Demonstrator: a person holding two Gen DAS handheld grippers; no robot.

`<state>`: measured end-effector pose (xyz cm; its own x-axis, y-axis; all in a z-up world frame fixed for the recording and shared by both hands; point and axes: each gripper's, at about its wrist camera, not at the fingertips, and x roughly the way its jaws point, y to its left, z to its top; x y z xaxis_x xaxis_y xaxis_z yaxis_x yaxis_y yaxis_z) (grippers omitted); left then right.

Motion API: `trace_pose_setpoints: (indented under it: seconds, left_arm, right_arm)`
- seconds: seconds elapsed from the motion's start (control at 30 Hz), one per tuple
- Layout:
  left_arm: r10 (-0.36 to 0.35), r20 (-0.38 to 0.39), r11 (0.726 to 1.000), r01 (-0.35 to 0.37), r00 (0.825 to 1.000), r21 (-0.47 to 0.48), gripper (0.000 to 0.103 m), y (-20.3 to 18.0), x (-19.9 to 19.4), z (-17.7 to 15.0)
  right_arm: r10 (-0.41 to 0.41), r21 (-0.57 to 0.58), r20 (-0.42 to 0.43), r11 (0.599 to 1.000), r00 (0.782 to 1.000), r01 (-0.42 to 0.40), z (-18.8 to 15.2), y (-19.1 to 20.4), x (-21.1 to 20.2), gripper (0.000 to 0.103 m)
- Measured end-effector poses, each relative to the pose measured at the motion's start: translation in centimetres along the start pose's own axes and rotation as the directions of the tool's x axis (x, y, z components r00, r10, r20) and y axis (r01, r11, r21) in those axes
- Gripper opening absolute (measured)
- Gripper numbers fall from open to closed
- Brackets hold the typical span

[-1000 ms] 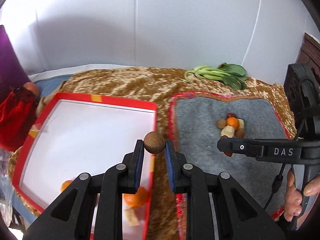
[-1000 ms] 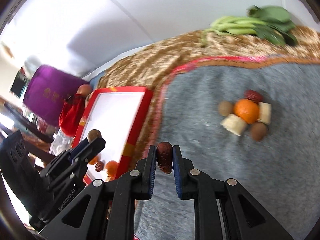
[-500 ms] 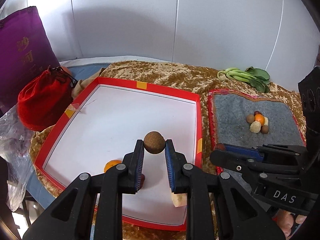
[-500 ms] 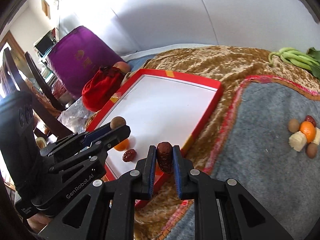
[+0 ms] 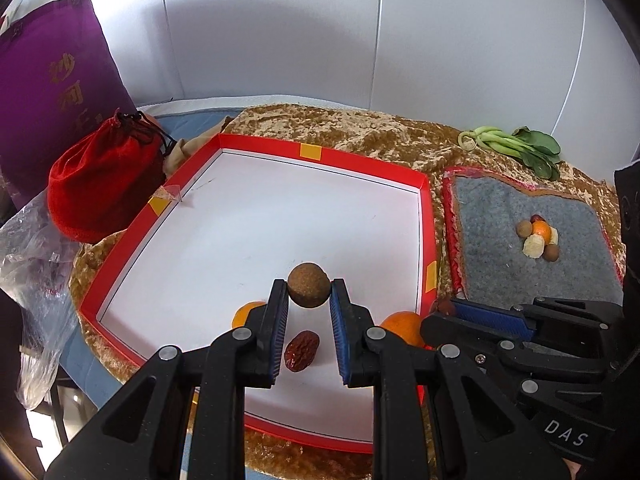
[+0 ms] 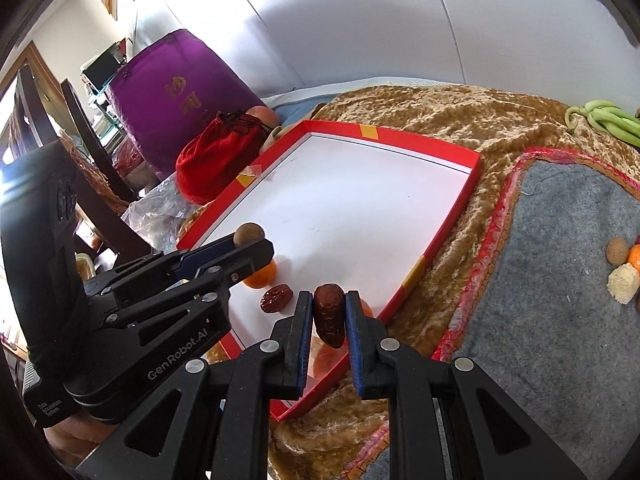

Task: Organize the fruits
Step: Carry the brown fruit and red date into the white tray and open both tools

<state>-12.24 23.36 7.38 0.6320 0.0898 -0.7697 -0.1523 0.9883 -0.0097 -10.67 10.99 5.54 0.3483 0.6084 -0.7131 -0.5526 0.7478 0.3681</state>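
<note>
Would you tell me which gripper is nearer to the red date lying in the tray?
Left. The left gripper, shut on a brown round fruit, hangs right over the loose date. The right gripper, holding its own date, is off to the side near the red tray edge.

You are working in a lived-in home, at a counter draped with a gold-brown velvet cloth [image 6: 440,120]. Dark wooden chairs [image 6: 86,128] stand at the left, a purple gift bag [image 5: 48,92], a red drawstring pouch [image 5: 104,184] and a crumpled plastic bag [image 5: 28,264] crowd the edge, and leafy greens [image 5: 516,146] lie by the plain white wall [image 5: 280,28].
</note>
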Motion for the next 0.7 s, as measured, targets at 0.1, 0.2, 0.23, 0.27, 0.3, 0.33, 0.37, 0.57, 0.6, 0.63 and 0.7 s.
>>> trace_pose_setpoints:
  seconds: [0.1, 0.2, 0.23, 0.27, 0.3, 0.33, 0.37, 0.57, 0.6, 0.63, 0.7]
  left_arm:
    - [0.009, -0.002, 1.000, -0.009, 1.000, -0.001, 0.019, 0.1, 0.1, 0.0]
    - [0.026, -0.007, 1.000, -0.026, 1.000, -0.010, 0.019, 0.3, 0.2, -0.1]
    - [0.030, -0.009, 0.999, -0.030, 1.000, -0.014, 0.019, 0.4, 0.2, -0.1]
    - [0.035, -0.012, 0.999, -0.035, 0.999, -0.017, 0.019, 0.5, 0.3, -0.1]
    - [0.040, -0.017, 0.999, -0.040, 0.999, -0.019, 0.019, 0.6, 0.4, -0.2]
    - [0.042, -0.021, 0.999, -0.043, 0.999, -0.021, 0.019, 0.7, 0.5, -0.2]
    - [0.044, -0.025, 0.999, -0.044, 0.999, -0.024, 0.019, 0.8, 0.6, -0.3]
    - [0.054, -0.043, 0.998, -0.055, 0.998, -0.042, 0.019, 1.3, 0.9, -0.4]
    - [0.056, -0.046, 0.997, -0.058, 0.997, -0.047, 0.019, 1.4, 1.0, -0.4]
    - [0.058, -0.048, 0.997, -0.061, 0.997, -0.053, 0.019, 1.5, 1.0, -0.3]
    - [0.064, -0.052, 0.996, -0.067, 0.997, -0.061, 0.019, 1.7, 1.1, -0.3]
  right_arm:
    - [0.010, -0.009, -0.004, 1.000, 1.000, -0.010, -0.1, 0.3, 0.2, 0.016]
    - [0.015, -0.021, -0.007, 1.000, 1.000, -0.015, -0.3, 0.7, 0.5, 0.016]
    - [0.014, -0.025, -0.008, 1.000, 1.000, -0.014, -0.4, 0.7, 0.6, 0.016]
    - [0.012, -0.028, -0.009, 1.000, 1.000, -0.013, -0.4, 0.8, 0.7, 0.016]
    - [0.014, -0.031, -0.013, 0.999, 1.000, -0.015, -0.5, 0.9, 0.8, 0.016]
    - [0.016, -0.033, -0.017, 0.999, 1.000, -0.016, -0.5, 0.9, 0.9, 0.016]
    - [0.015, -0.035, -0.019, 0.999, 1.000, -0.015, -0.6, 1.0, 1.0, 0.016]
    - [0.014, -0.058, -0.046, 0.998, 0.999, -0.017, -1.0, 1.3, 1.7, 0.020]
    - [0.015, -0.064, -0.049, 0.998, 0.999, -0.018, -1.1, 1.4, 1.8, 0.020]
    - [0.013, -0.069, -0.047, 0.998, 0.999, -0.016, -1.1, 1.5, 1.7, 0.020]
    - [0.019, -0.066, -0.040, 0.998, 0.999, -0.022, -1.0, 1.5, 1.4, 0.020]
